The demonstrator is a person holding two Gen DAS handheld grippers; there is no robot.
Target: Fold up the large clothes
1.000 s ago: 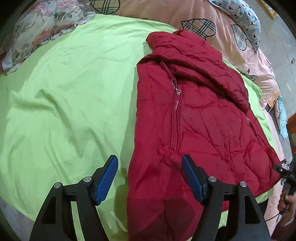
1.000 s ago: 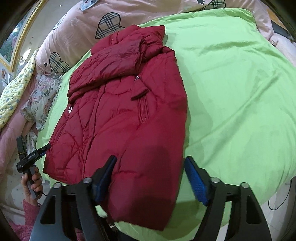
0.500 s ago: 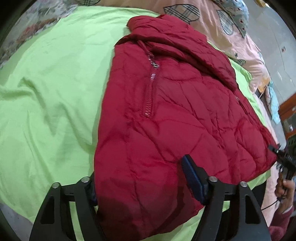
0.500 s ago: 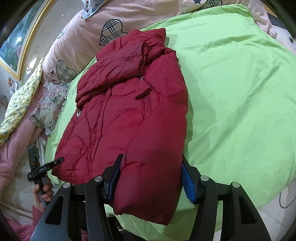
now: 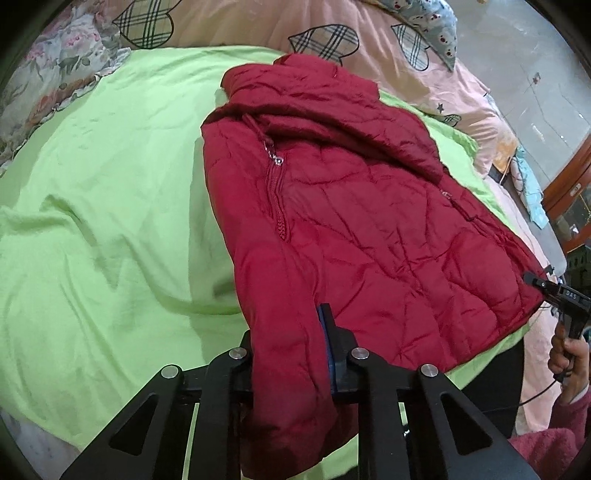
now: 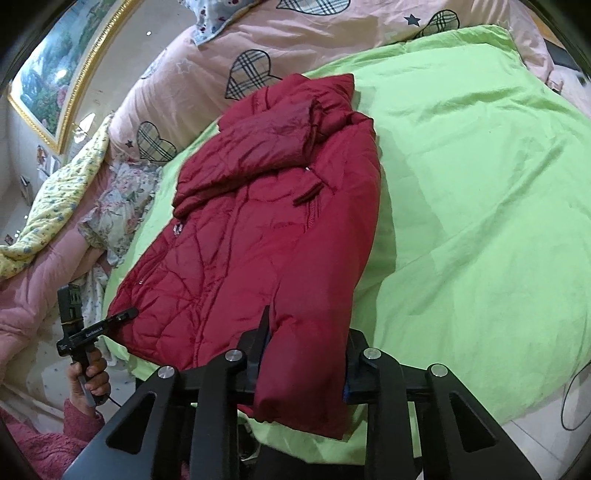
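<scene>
A dark red quilted jacket point(image 5: 351, 206) lies on a lime green sheet point(image 5: 110, 206), one sleeve folded across its chest, collar at the far end. My left gripper point(image 5: 291, 354) is shut on the jacket's near hem corner on its left side. The jacket also shows in the right wrist view point(image 6: 266, 229). My right gripper point(image 6: 306, 358) is shut on the hem corner on the other side. Each view shows the other gripper at the hem's far corner, the right gripper point(image 5: 546, 288) and the left gripper point(image 6: 122, 315).
A pink quilt with plaid hearts point(image 5: 258, 26) lies beyond the jacket. Floral bedding point(image 6: 122, 199) is piled at the bed's side. A framed picture point(image 6: 55, 70) hangs on the wall. The sheet point(image 6: 480, 192) stretches wide beside the jacket.
Both grippers moved forward onto the jacket's hem and closed on it. A second ago both were open just short of the hem.
</scene>
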